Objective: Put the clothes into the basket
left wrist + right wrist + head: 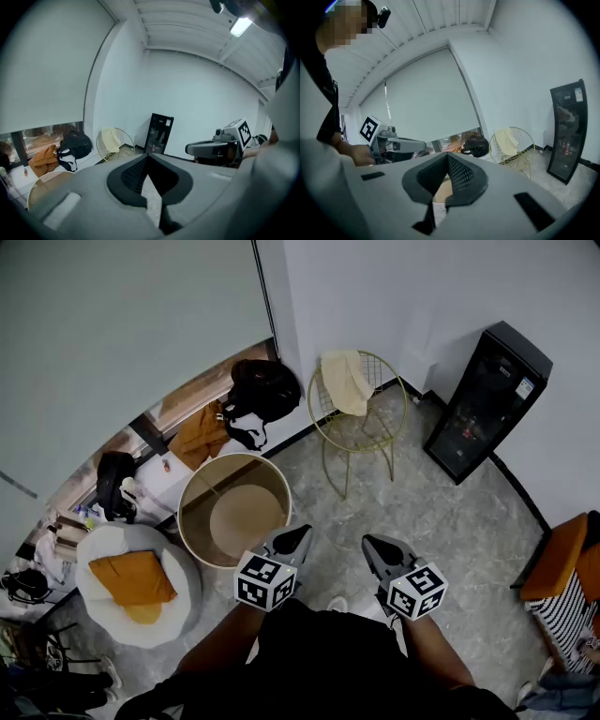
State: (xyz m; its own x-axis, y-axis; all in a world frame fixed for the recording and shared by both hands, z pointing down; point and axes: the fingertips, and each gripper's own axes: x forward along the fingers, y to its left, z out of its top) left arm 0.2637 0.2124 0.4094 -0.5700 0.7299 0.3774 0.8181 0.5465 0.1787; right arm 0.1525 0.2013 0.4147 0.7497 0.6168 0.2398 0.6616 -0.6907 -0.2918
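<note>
A round tan basket (234, 512) stands on the floor in front of me with nothing inside. A cream cloth (346, 381) hangs over the gold wire chair (370, 432) at the back. By the window lie an orange garment (200, 435), a black bag or garment (265, 387) and a black-and-white piece (247, 433). My left gripper (298, 532) is held just right of the basket's rim, jaws shut and holding nothing. My right gripper (372, 542) is beside it, also shut with nothing in it. In the left gripper view, the cream cloth (111, 139) shows on the chair.
A tall black glass-front cabinet (486, 401) stands against the right wall. A white pouf (178, 601) carrying an orange cushion (131, 577) sits left of the basket. An orange seat (562, 554) and striped fabric (562, 615) are at the right edge. Clutter lines the window sill.
</note>
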